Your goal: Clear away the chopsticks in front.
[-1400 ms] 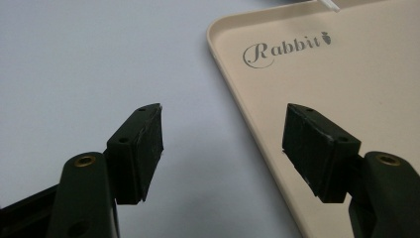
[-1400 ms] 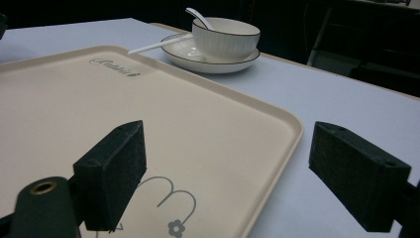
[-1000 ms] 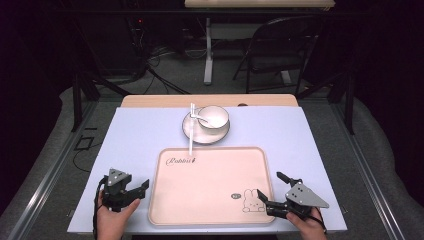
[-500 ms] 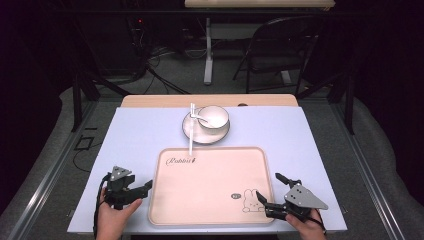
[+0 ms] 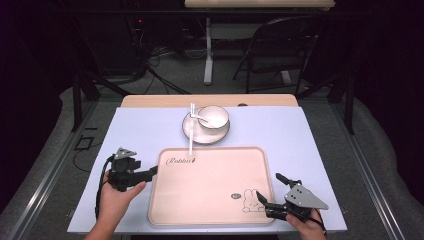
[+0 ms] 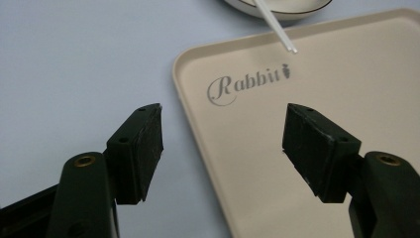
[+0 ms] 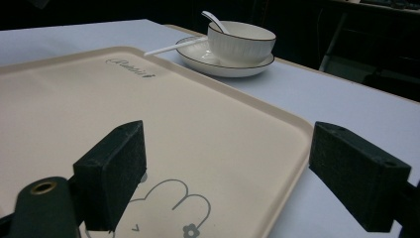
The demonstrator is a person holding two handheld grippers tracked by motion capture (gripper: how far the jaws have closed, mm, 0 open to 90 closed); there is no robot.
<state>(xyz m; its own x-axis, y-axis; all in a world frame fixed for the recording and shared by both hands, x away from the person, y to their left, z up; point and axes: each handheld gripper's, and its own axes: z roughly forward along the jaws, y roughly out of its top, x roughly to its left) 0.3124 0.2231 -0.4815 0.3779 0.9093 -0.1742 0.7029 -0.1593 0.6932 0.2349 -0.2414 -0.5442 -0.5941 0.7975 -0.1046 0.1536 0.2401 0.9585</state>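
Your left gripper (image 5: pixel 150 171) sits at the left edge of the beige tray (image 5: pixel 210 200), jaws spread wide and holding nothing; in the left gripper view (image 6: pixel 223 144) the tray's left rim runs up between the two jaws, one jaw over the pale blue surface (image 5: pixel 140 135) and the other over the tray's inside, with the "Rabbit" lettering (image 6: pixel 247 84) just ahead of the jaws. From these pictures you cannot tell whether either jaw touches the rim. Your right gripper (image 5: pixel 270 192) is at the tray's near right corner, also wide open and empty; in the right gripper view (image 7: pixel 228 168) the tray's right rim passes between its jaws, one jaw over the printed rabbit drawing (image 7: pixel 173 208) and the other out over the surface beyond the rim. The tray lies flat on the surface, between your two grippers, its long sides running across in front of you. Ahead of both grippers, past the tray's far edge, a white bowl (image 5: pixel 213 116) stands on a saucer (image 5: pixel 192 131) with a spoon (image 7: pixel 214 20) resting in it, and a thin white stick (image 5: pixel 191 131) leans from the saucer down over the tray's far rim, its tip close to the lettering. Your hands (image 5: pixel 117 197) grip the gripper bodies from behind.
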